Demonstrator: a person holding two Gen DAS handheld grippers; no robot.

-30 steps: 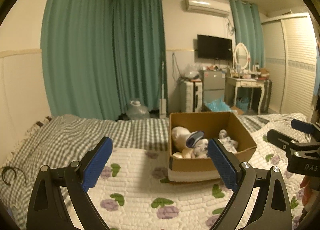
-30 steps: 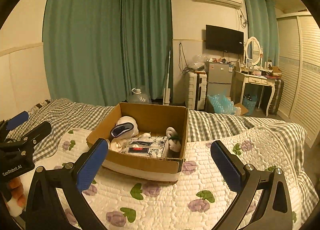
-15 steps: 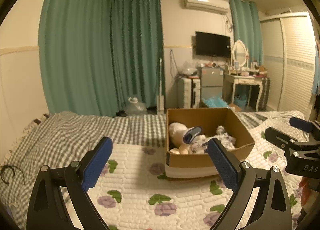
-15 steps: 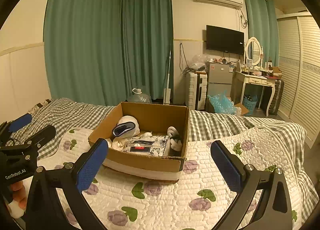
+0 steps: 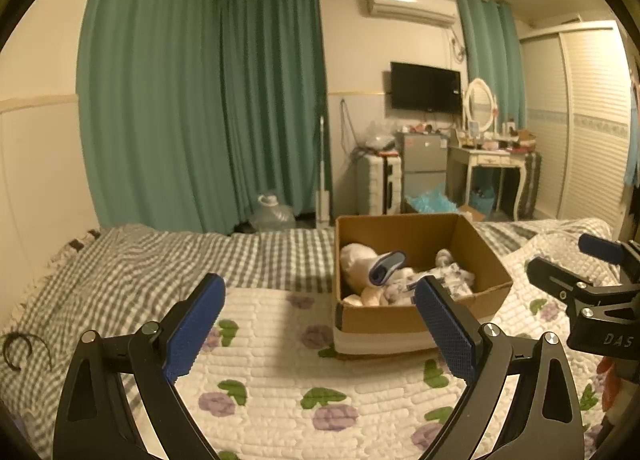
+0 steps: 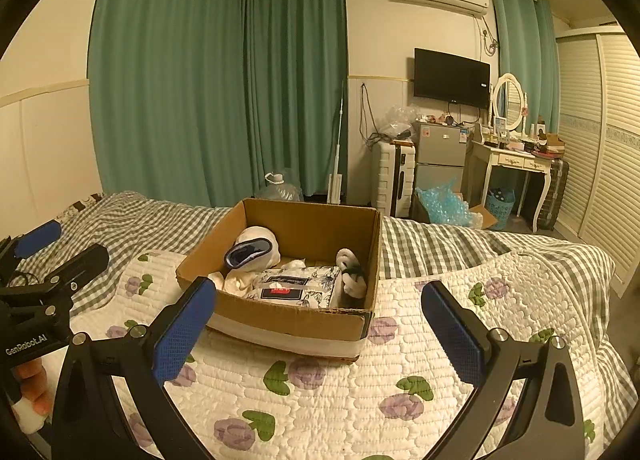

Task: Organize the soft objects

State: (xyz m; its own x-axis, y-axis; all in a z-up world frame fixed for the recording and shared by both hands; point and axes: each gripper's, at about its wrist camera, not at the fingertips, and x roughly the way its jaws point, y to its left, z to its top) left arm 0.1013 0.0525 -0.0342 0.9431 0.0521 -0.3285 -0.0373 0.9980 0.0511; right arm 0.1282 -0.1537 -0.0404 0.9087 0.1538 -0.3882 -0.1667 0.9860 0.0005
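A brown cardboard box (image 5: 424, 320) (image 6: 288, 320) stands on a white flower-print quilt (image 5: 280, 392) (image 6: 360, 392). Inside lie soft things: a white bundle with a blue-lined opening (image 6: 252, 250) (image 5: 384, 266), a folded flower-print cloth with a label (image 6: 296, 286), and a small white plush (image 6: 352, 272). My left gripper (image 5: 318, 324) is open and empty, held above the quilt left of the box. My right gripper (image 6: 318, 324) is open and empty, held above the quilt in front of the box. Each gripper shows at the edge of the other's view.
The bed has a grey checked cover (image 5: 160, 260) under the quilt. A black curved hairband (image 5: 20, 348) lies at its left edge. Beyond the bed are green curtains (image 6: 224, 80), a small fridge (image 6: 440, 156), a white dressing table (image 6: 516, 160) and a wardrobe (image 6: 608, 140).
Both views have drifted slightly; the box sits a little further off in the left wrist view. Both grippers stay open and empty.
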